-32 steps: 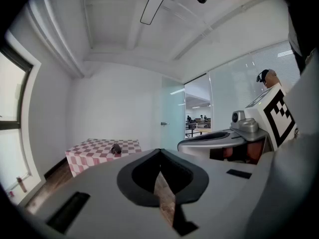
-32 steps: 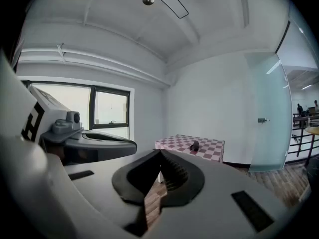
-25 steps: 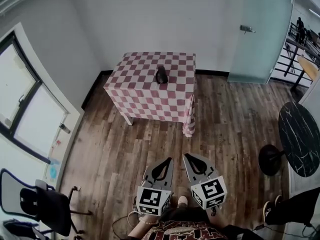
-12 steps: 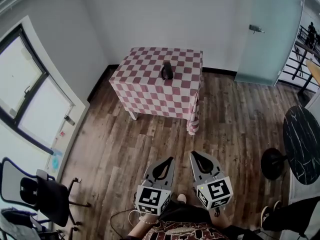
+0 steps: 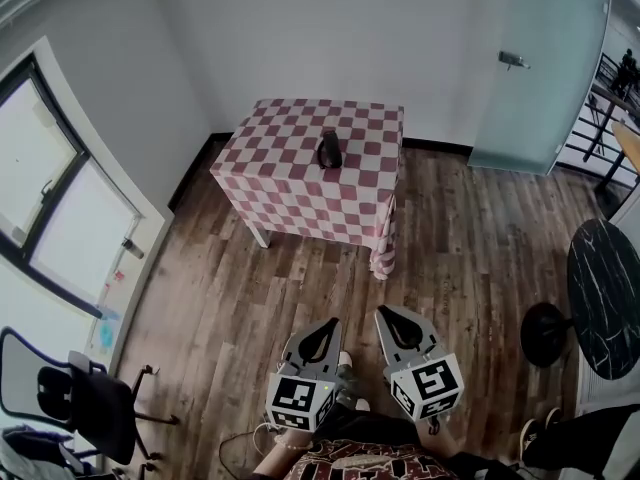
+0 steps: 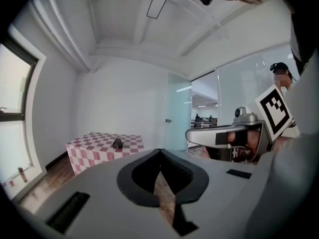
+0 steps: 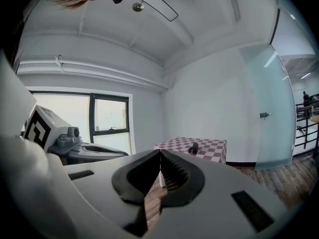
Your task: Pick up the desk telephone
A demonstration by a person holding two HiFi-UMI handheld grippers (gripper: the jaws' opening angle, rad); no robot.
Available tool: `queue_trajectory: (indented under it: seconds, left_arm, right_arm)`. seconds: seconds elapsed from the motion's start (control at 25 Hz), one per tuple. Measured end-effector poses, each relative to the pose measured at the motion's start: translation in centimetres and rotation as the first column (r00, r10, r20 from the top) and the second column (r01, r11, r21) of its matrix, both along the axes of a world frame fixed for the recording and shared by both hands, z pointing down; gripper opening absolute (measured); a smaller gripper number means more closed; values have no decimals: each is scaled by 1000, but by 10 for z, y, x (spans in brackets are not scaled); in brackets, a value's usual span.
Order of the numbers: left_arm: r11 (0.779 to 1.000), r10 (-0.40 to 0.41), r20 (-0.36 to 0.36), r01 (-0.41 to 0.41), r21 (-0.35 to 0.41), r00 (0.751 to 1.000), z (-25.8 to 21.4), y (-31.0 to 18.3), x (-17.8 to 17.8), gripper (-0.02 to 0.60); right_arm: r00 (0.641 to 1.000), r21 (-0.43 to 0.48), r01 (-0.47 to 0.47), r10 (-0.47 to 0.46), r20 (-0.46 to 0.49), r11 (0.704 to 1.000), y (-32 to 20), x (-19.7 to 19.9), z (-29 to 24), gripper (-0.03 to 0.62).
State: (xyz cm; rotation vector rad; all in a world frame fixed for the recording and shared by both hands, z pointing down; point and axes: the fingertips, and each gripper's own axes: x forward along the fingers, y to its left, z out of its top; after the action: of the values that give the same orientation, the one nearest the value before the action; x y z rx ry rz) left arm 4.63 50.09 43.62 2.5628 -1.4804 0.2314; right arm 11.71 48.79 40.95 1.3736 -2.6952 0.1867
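Office room, frosted glass door (image 5: 545, 68), black swivel chair (image 5: 75, 405), wood-plank floor (image 5: 250, 298), large window (image 5: 45, 193)

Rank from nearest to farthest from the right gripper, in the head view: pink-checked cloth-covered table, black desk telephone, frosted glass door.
1. pink-checked cloth-covered table, straight ahead.
2. black desk telephone, on that tabletop.
3. frosted glass door, back right.

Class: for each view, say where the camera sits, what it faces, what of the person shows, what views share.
Head view: on the head, facing steeply down; left tongs and right tongs show.
Left gripper view: on left tongs, facing the table; right tongs show.
Right gripper view: on right tongs, facing the table; left tongs show.
Shared: telephone on table.
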Motion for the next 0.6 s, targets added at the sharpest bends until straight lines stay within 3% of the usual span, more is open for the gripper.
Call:
queue_trajectory:
  seconds: [0.6]
  left_arm:
    - [998, 56, -10, -56, 16, 998, -4, -145, -21, 6]
  right_arm:
    - [999, -17, 26, -27, -33, 1000, -134, -41, 5, 18]
